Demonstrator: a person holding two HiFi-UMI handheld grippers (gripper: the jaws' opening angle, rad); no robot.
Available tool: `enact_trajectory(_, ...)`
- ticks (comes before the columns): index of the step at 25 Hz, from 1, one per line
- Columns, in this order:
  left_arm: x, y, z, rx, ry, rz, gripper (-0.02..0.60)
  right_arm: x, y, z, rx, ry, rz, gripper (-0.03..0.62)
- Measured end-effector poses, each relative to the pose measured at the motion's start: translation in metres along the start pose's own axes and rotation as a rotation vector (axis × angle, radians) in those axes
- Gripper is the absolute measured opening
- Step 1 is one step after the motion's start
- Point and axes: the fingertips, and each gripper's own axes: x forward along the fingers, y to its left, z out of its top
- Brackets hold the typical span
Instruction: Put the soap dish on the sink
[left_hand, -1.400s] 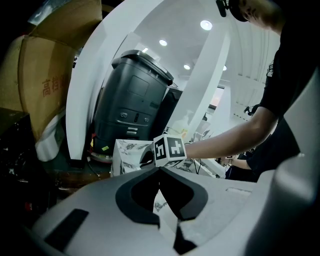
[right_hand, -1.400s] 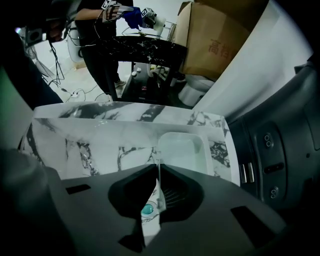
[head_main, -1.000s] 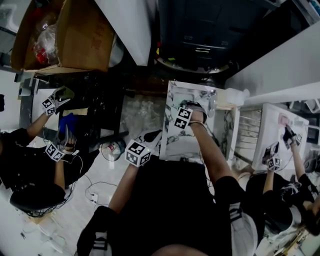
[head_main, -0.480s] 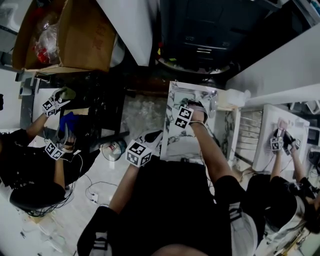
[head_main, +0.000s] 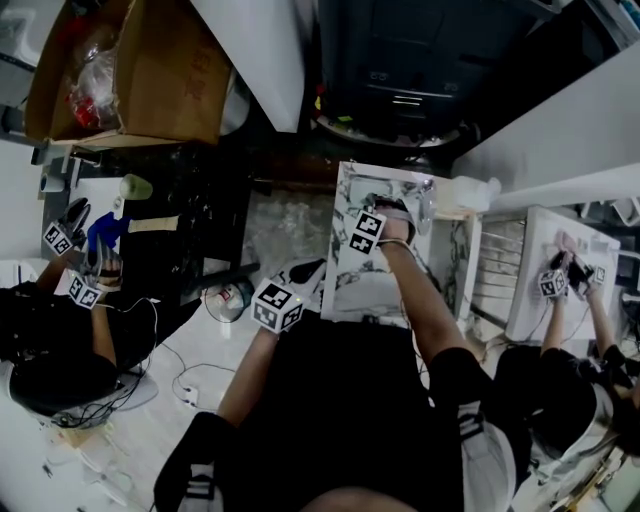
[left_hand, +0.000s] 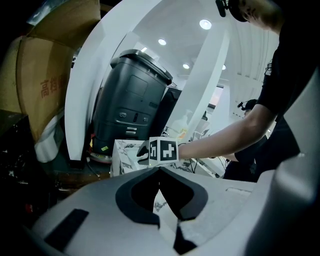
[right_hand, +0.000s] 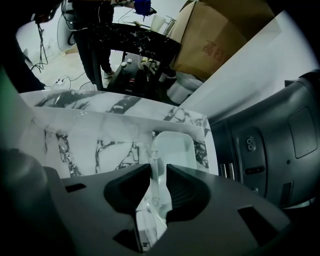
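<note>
Right gripper first: it's pointed steeply down over the marble-patterned sink. Its jaws have just been opened, so they're parted now rather than clamped. The near rim of the clear soap dish is stood between the two dark pads, but no squeeze on it can be made out, so it's more framed than gripped.

The soap dish itself is laid on the marble top, close to the far right corner as seen in the right gripper view. It's just beside the dark grey machine, and a cardboard box is parked further back. In the head view this gripper is found at the far end of the sink.

The left gripper is held off the near left edge of the sink and tilted a bit downward. Its jaws are closed tip to tip and nothing is pinched between them. Only a sliver of marble is glimpsed through the gap lower down between the pads. Past its tips, the right gripper's marker cube is framed against the marble block, well apart from the left jaws.
</note>
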Motion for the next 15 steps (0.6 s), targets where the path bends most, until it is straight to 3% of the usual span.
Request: enact_trajectory(15,-0.002,-0.005,0.002,0.015,-0.013,-0.01,-0.002,-0.014,0.0,0.001,-0.012,-0.023,-0.044,0.124)
